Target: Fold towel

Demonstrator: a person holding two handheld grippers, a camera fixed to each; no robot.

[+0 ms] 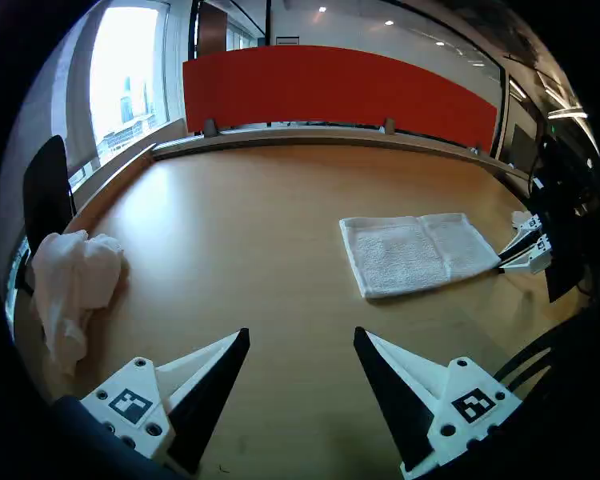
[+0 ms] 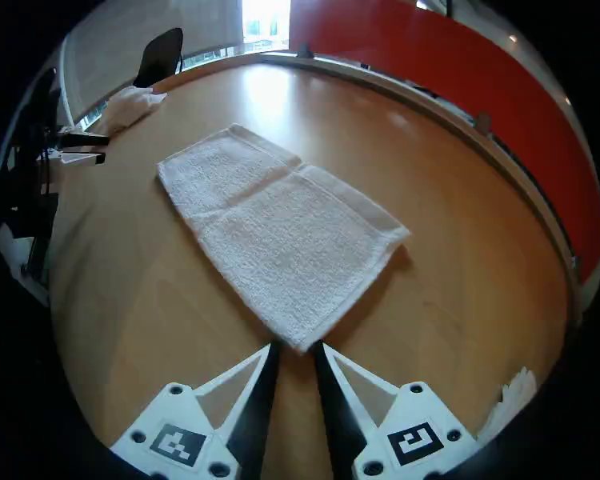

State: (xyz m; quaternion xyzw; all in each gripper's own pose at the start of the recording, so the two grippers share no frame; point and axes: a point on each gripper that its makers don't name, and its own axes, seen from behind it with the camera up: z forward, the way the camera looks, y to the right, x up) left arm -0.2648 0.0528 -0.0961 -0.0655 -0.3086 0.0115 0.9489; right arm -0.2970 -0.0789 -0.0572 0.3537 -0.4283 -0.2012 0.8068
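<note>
Because the towel (image 2: pixel 280 228) is soft, light terry lying flat on the wooden table (image 2: pixel 460 264), it will sag and drag; best taken at a corner, through every layer. The right gripper (image 2: pixel 294 346) is nearly closed about the near corner, but whether it truly pinches, I cannot tell; the left gripper (image 1: pixel 300 331) hangs wide open, well apart on the towel's left.

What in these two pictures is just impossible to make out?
Right gripper view: whether the right gripper actually pinches the towel; its corner sits right at the tips.
Right gripper view: a white scrap, cut off by the edge.
Left gripper view: the crumpled cloth, lower end blurred near the edge.
</note>
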